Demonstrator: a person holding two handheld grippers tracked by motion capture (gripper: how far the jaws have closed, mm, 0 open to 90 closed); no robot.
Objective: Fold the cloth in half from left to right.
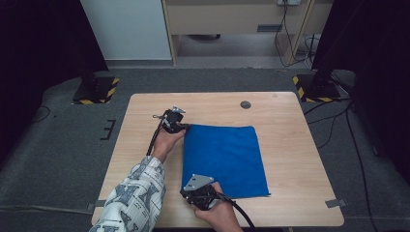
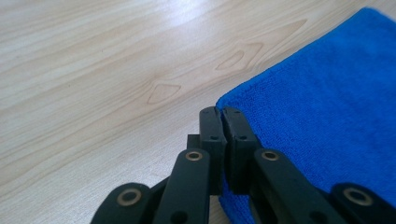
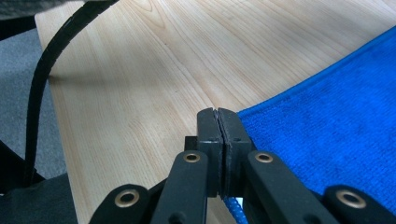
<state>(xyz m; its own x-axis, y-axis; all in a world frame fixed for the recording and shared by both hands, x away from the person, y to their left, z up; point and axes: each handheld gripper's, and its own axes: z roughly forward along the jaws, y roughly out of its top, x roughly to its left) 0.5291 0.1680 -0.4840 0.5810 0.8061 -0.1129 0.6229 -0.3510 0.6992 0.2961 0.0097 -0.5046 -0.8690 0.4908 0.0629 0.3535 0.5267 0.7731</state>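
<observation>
**Folding the Cloth: Lifting the Pinched Edge Evenly**

Near position. The right gripper (image 1: 193, 189) sits at the near left corner of the blue cloth (image 1: 225, 159). In the right gripper view its jaws are pressed together with the cloth's corner (image 3: 236, 205) caught between them. Keep this pinch firm; a thin fold of towelling can slide out if pressure drops.

Far position. The left gripper (image 1: 180, 126) is at the far left corner of the same cloth. In the left gripper view its jaws are likewise closed on the corner hem (image 2: 229, 196), and the corner appears slightly raised off the wooden table (image 1: 290, 145).

Cloth location. The cloth lies flat in the middle of the table, its left edge spanned by the two grippers, its right edge free.

Recommended procedure (a judgement):
1. Raise both corners together, at the same height, so the left edge stays taut and straight.
2. Carry the edge over to the right in one arc; let the rest of the cloth stay anchored by its own weight.
3. Line up the carried corners with the right-hand corners before lowering.
4. Open the jaws only once the cloth rests flat.

Caution: uneven lifting will skew the fold line.
</observation>
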